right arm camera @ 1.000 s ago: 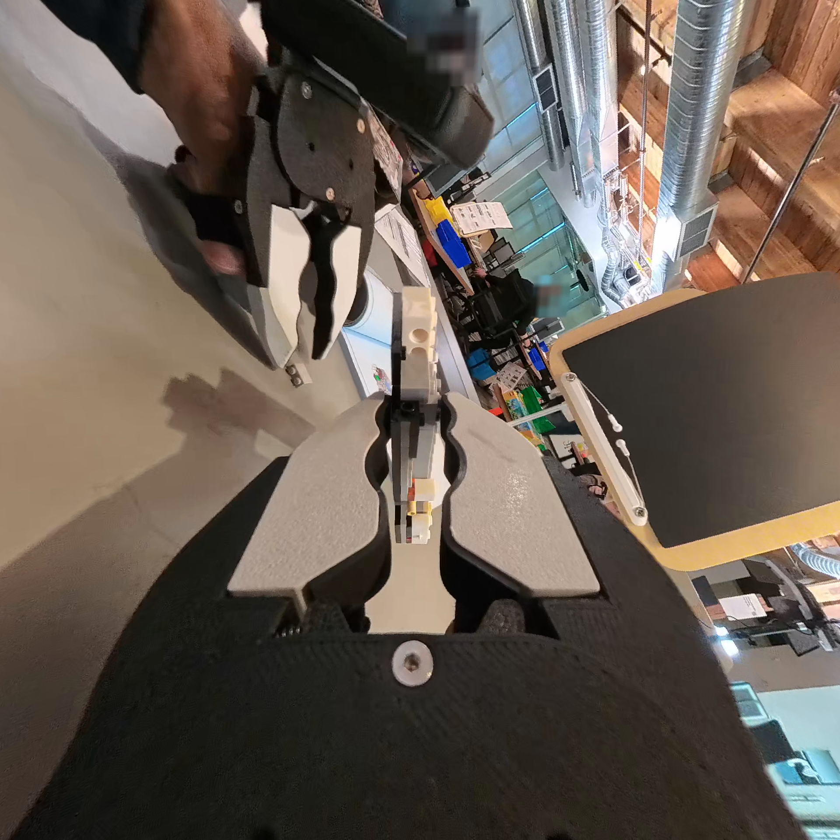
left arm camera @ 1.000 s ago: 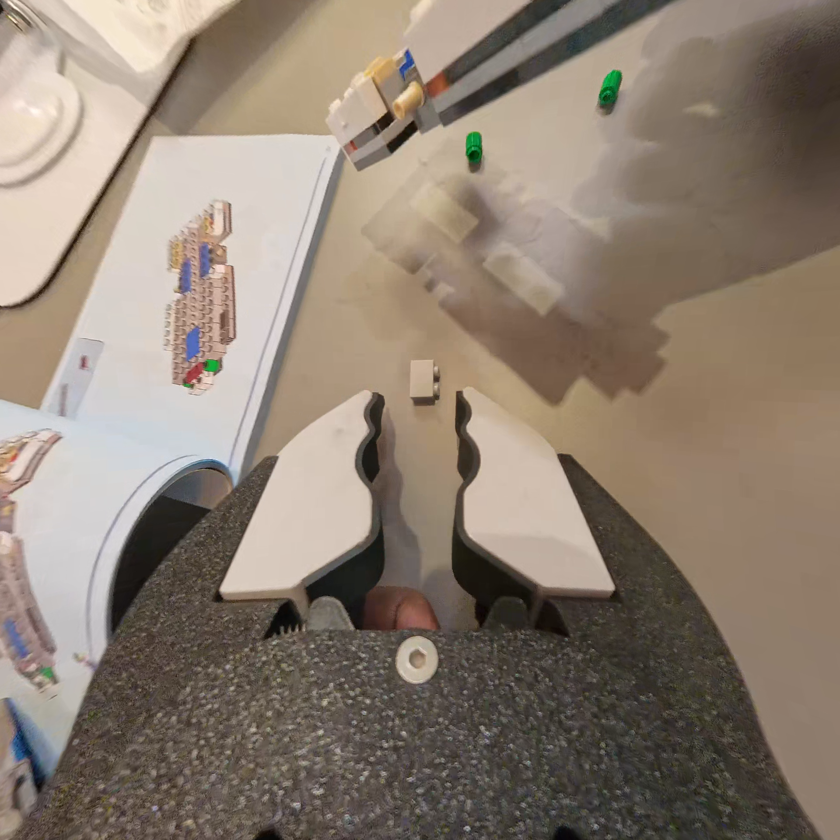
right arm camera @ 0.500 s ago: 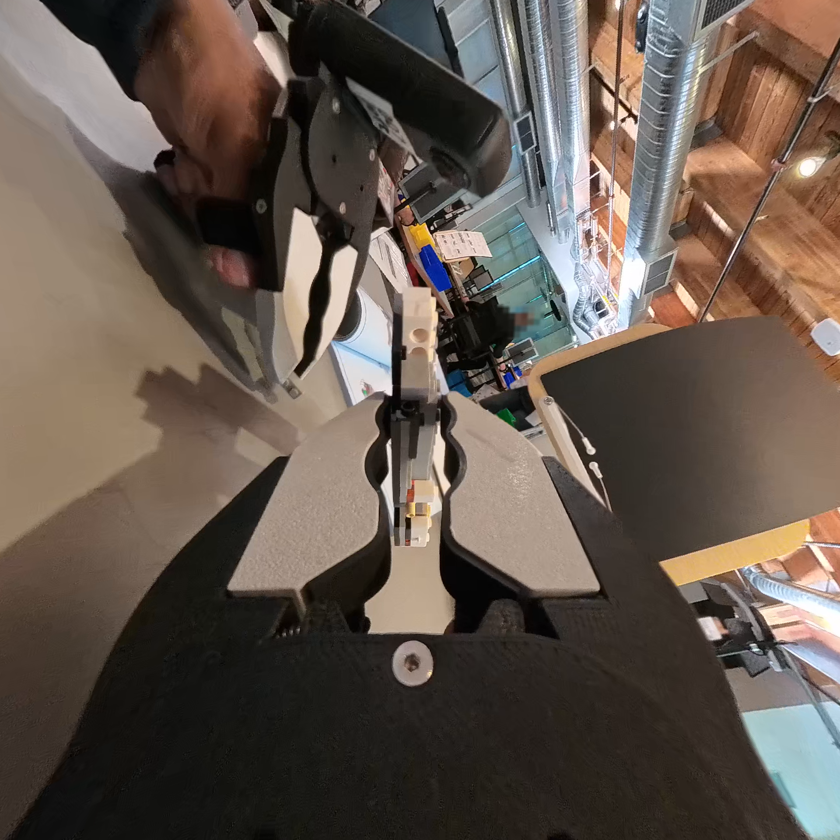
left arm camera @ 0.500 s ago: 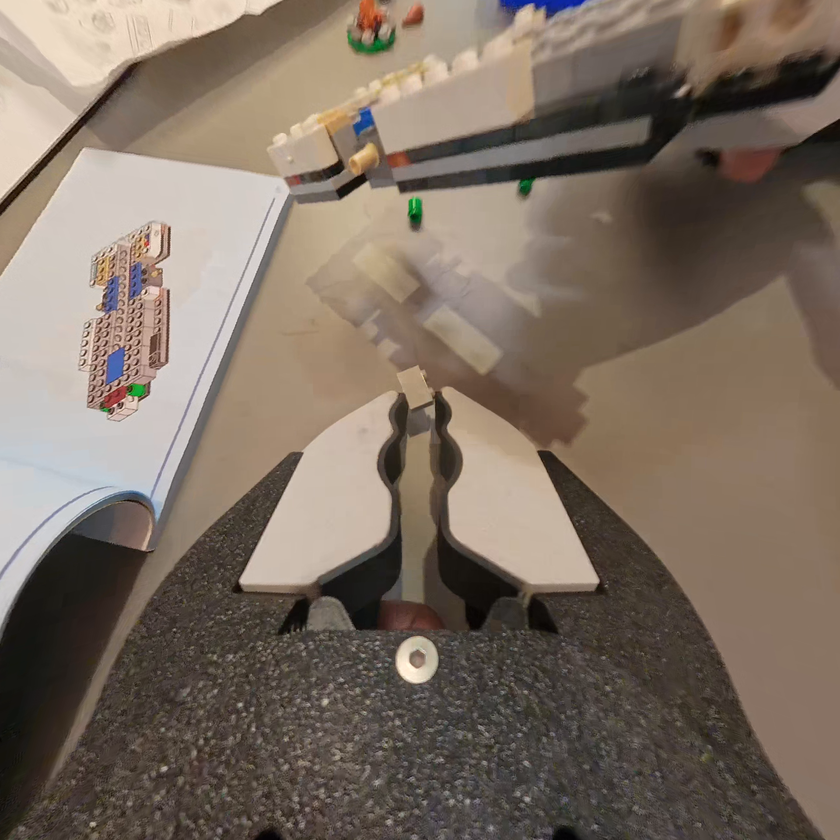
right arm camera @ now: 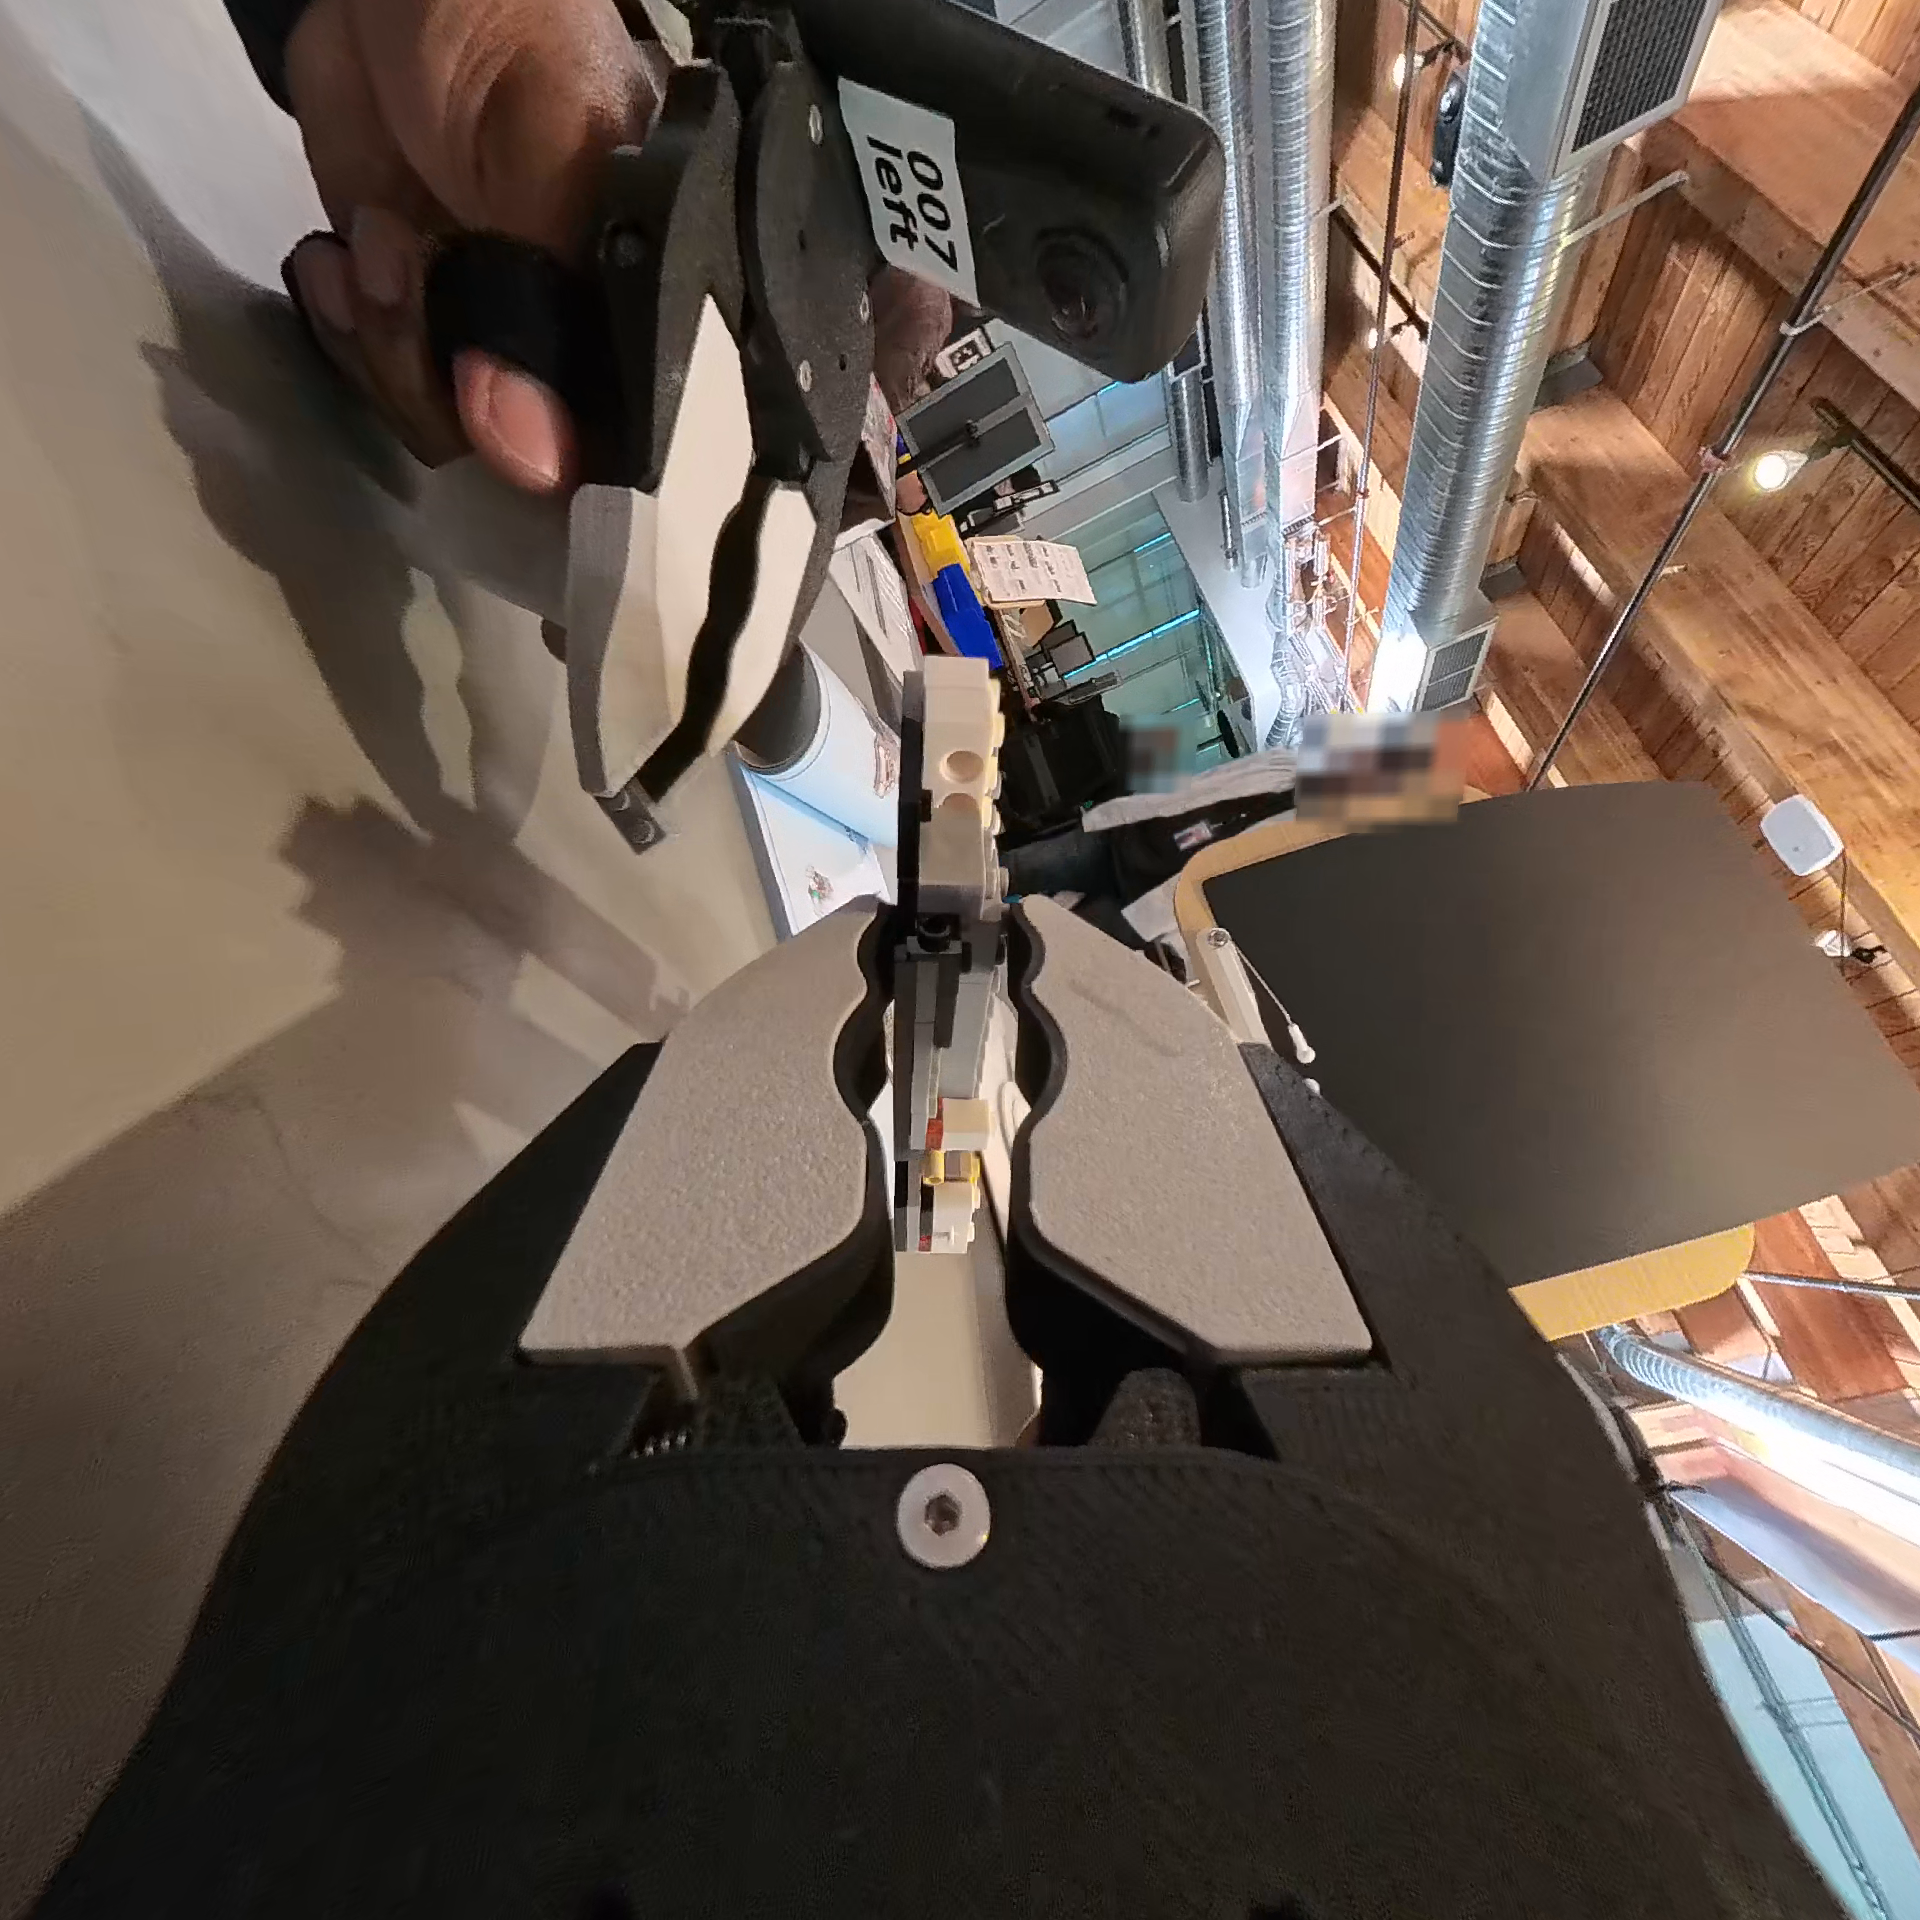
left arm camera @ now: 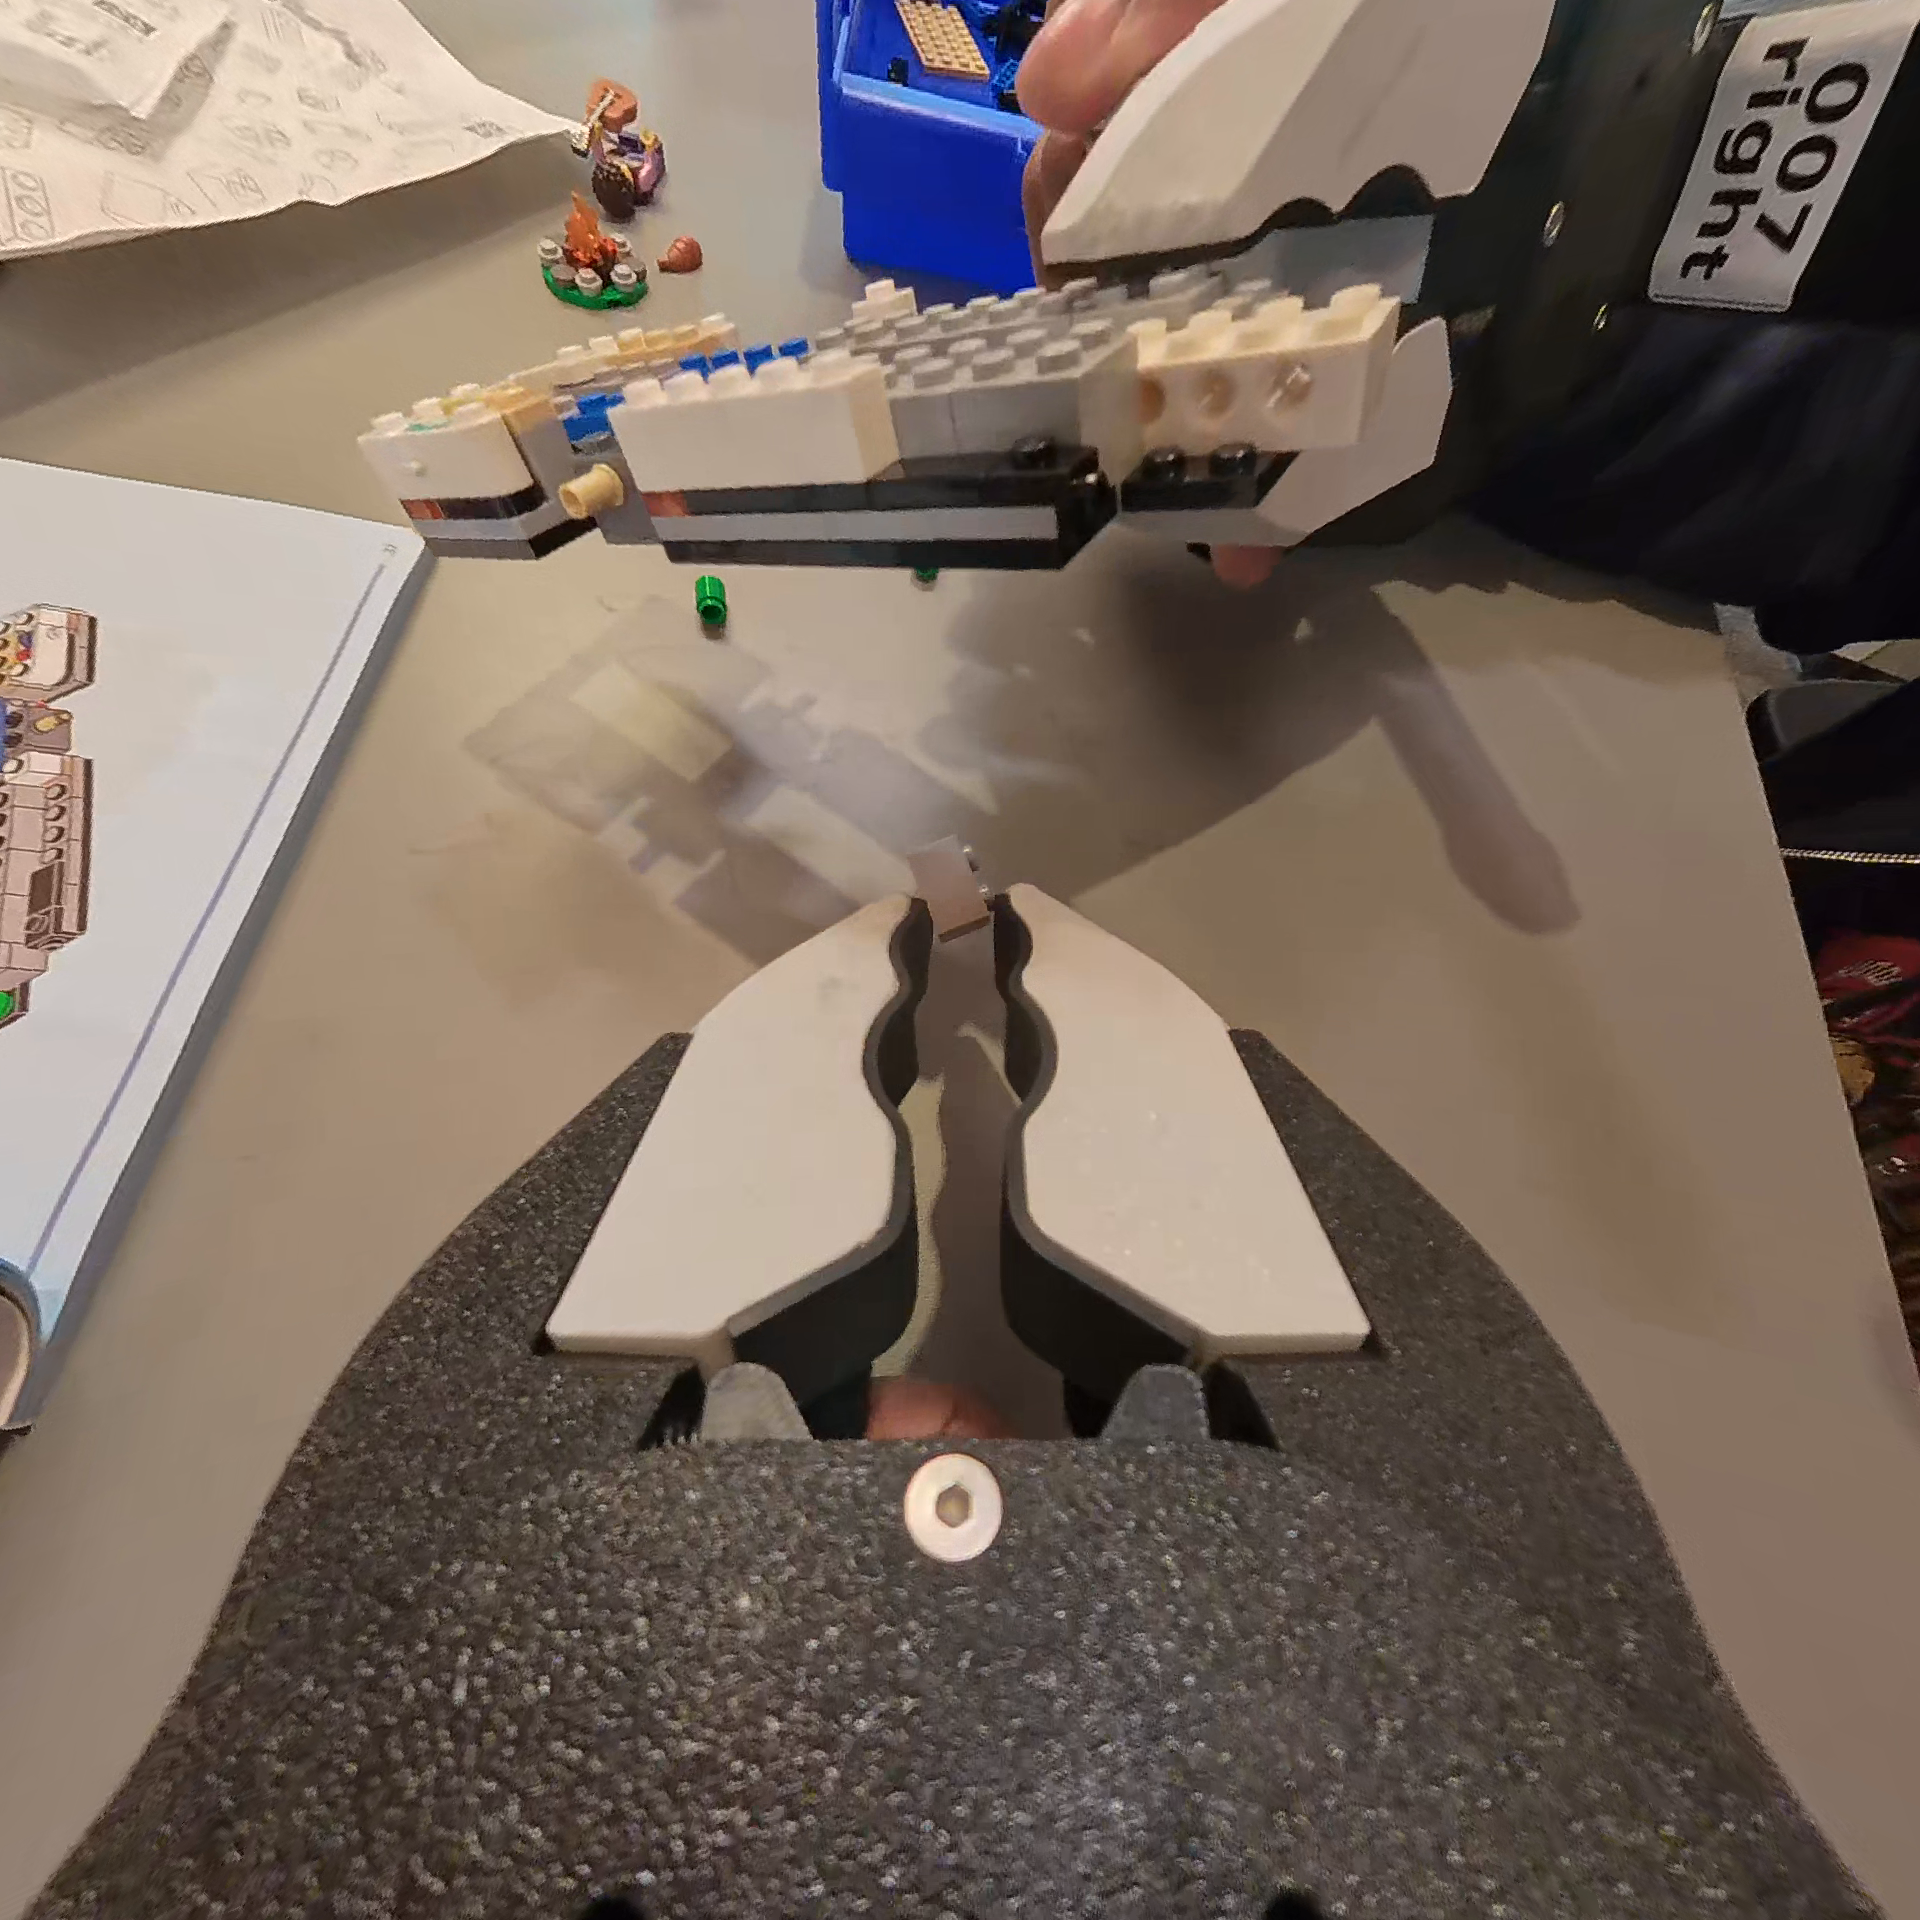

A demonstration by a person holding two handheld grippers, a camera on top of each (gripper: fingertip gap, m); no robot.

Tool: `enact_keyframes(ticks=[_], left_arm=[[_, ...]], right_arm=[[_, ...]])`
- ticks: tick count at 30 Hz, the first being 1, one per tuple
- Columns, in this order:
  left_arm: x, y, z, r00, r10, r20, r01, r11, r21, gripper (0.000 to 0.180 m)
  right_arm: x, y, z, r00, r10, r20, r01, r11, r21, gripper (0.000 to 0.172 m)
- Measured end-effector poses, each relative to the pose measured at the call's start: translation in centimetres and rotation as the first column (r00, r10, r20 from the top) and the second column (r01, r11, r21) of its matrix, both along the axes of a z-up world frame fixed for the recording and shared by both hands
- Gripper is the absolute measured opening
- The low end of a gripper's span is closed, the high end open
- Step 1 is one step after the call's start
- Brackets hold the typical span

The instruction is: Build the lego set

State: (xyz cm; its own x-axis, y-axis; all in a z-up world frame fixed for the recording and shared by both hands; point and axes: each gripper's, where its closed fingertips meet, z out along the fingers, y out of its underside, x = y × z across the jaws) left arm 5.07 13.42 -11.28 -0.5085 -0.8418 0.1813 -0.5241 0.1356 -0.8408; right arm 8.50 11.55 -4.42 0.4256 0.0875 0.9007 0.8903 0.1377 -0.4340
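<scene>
We see two claws, each held in a person's hand, over a tan table point(left arm camera: 1351, 1039).

The left claw point(left arm camera: 956, 914) is narrow. It pinches a small grey brick point(left arm camera: 951, 894) right at its tips. One fingertip point(left arm camera: 883, 920) presses on one side of the brick and the other fingertip presses on the other side. The brick is tilted a little and is up off the table. In the other view we see this claw point(right arm camera: 634, 805) from the side, with the same little brick poking out at its tip, and a hand point(right arm camera: 457, 239) wrapped round its handle.

The right claw point(right arm camera: 951, 925) holds a long brick model point(left arm camera: 831, 447). The model is white, grey and black, with some blue and tan bits on top. It hangs level in the air above the table, and the claw grips it at one end. Its fingers point(right arm camera: 800, 997) press on both flat sides of the model point(right arm camera: 951, 831).

The small grey brick is near the model, lower down and closer to us, not touching it.

On the table under the model lies a small green piece point(left arm camera: 710, 601). To the left is an open picture booklet point(left arm camera: 208, 748). Farther back stand a blue box point(left arm camera: 914, 187) with bricks in it, a tiny toy campfire point(left arm camera: 592, 260) and a big white paper sheet point(left arm camera: 229, 114).
</scene>
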Motion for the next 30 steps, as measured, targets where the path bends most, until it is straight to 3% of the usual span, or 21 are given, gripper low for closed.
enact_keyframes(ticks=[5, 10, 13, 20, 30], left_arm=[[-0.1, 0.1, -0.3, 0.997, 0.033, -0.064, -0.036, 0.998, -0.048, 0.011], [-0.6, 0.3, -2.0, 0.993, 0.031, -0.115, -0.021, 0.997, 0.080, 0.012], [-0.4, 0.4, -2.0, 0.995, 0.043, -0.095, -0.033, 0.994, 0.108, 0.012], [-0.6, 2.1, -2.3, 0.998, 0.047, -0.030, -0.035, 0.950, 0.311, 0.016], [-0.9, 1.1, -1.8, 0.999, -0.045, 0.029, 0.030, 0.917, 0.398, 0.019]], right_arm=[[-0.2, 0.1, -0.8, 1.000, 0.008, 0.010, -0.007, 0.999, -0.035, 0.020], [-0.5, 0.2, -1.3, 1.000, 0.021, 0.006, -0.020, 0.998, -0.059, 0.020], [-0.6, 0.2, -1.3, 1.000, 0.023, 0.004, -0.022, 0.998, -0.061, 0.020], [-0.6, 0.3, -1.5, 1.000, 0.026, -0.007, -0.026, 0.997, -0.074, 0.020], [-0.6, 0.3, -1.7, 1.000, 0.026, -0.010, -0.027, 0.996, -0.081, 0.020]])
